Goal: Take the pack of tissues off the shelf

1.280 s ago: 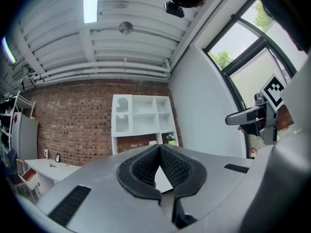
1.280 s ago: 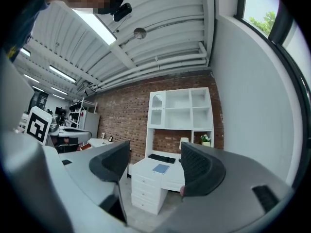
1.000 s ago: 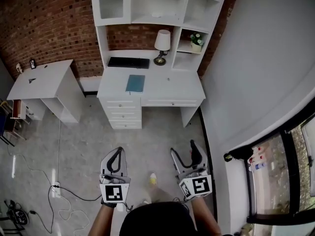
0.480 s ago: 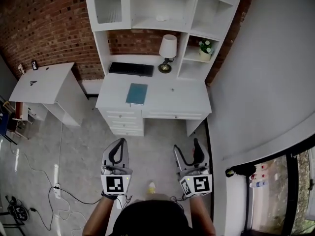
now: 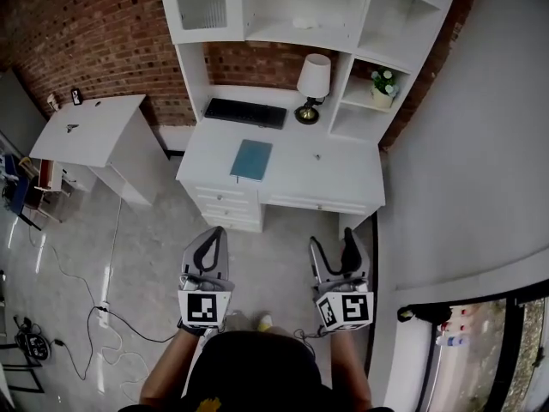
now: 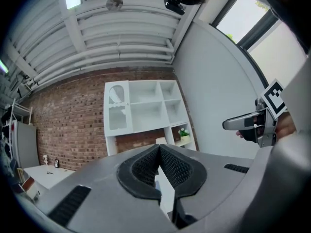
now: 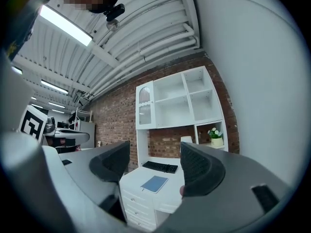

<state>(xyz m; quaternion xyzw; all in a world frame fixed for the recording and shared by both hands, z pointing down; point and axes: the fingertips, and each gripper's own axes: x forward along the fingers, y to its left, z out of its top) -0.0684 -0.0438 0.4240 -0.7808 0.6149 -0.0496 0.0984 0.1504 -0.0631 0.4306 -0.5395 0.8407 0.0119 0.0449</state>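
Note:
A white desk with a shelf unit (image 5: 283,7) stands against the brick wall ahead. On its middle shelf lies a small pale object (image 5: 303,22), too small to identify as the tissue pack. Both grippers hang low over the floor, well short of the desk. My left gripper (image 5: 213,233) is shut with its tips together and empty, as the left gripper view (image 6: 159,149) shows. My right gripper (image 5: 331,245) is open with nothing between its fingers, and the desk shows through the gap in the right gripper view (image 7: 154,161).
On the desk lie a blue notebook (image 5: 251,160), a black keyboard (image 5: 245,112) and a lamp (image 5: 312,80). A potted plant (image 5: 383,84) sits in a lower right cubby. A white side table (image 5: 90,127) stands left. Cables (image 5: 103,316) trail on the floor. A wall runs along the right.
The desk and shelves have come a little closer and shifted right in the head view. Both grippers keep the same pose and state.

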